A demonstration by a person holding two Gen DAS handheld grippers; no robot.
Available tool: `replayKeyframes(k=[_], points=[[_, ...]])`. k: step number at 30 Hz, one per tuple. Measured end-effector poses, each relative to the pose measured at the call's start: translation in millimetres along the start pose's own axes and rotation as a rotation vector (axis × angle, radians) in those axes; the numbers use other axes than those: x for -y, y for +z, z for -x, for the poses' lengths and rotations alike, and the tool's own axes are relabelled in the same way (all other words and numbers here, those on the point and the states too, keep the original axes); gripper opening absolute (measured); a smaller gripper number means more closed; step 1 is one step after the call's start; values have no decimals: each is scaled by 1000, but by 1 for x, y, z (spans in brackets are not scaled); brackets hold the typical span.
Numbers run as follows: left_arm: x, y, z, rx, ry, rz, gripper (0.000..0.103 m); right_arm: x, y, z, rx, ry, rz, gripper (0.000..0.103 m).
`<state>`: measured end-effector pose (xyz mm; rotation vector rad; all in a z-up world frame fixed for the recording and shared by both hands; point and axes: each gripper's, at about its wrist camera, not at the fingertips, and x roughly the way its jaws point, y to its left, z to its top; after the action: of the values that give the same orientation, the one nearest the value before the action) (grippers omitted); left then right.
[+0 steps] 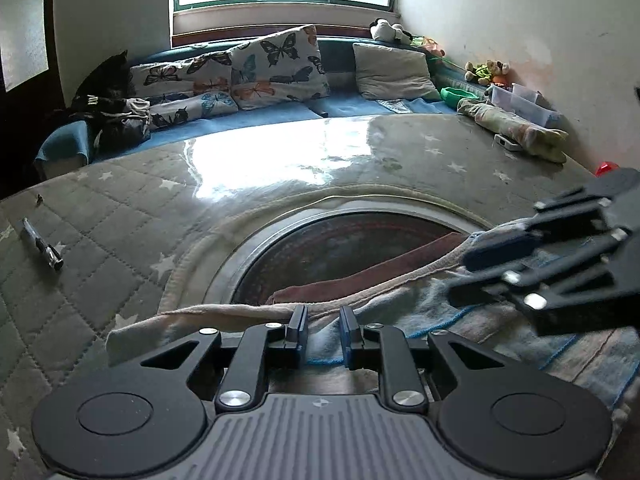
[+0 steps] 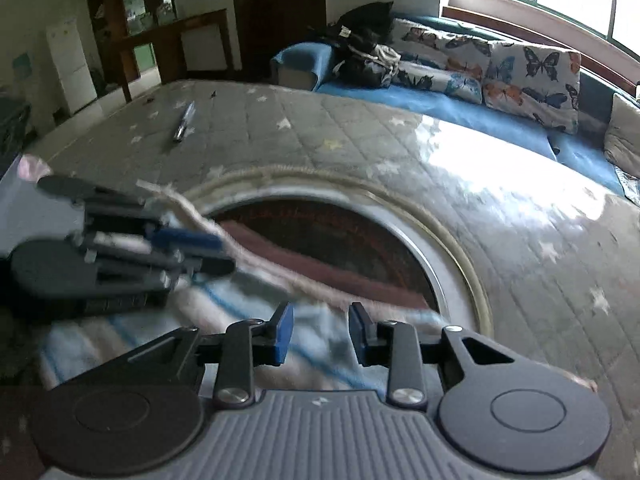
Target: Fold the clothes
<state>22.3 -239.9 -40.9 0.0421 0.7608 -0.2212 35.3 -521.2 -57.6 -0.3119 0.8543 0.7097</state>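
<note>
A pale cloth with blue stripes and a cream and brown border lies bunched on the grey star-patterned quilted surface, partly over a round dark inset. My left gripper is open, its blue pads either side of the cloth's near edge. My right gripper is open over the striped cloth. The right gripper also shows at the right of the left wrist view, blurred, over the cloth. The left gripper shows at the left of the right wrist view.
A pen lies on the quilt at the left. Butterfly pillows and a grey pillow line a blue bench under the window. A folded cloth and plastic boxes sit at the far right. Dark bags lie beside the pillows.
</note>
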Motion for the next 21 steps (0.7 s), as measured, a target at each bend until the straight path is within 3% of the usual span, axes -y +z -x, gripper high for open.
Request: replayKeyframes(k=[7, 12, 14, 21], points=[[3, 1, -1, -3, 11, 2, 20, 38, -26, 26, 49, -45, -143, 30], [3, 2, -1, -3, 15, 3, 21, 79, -42, 34, 71, -148, -249, 27], [3, 2, -1, -4, 16, 4, 21, 95, -49, 37, 81, -139, -306, 21], [5, 2, 0, 6, 15, 5, 26, 106, -53, 46, 112, -138, -360, 21]])
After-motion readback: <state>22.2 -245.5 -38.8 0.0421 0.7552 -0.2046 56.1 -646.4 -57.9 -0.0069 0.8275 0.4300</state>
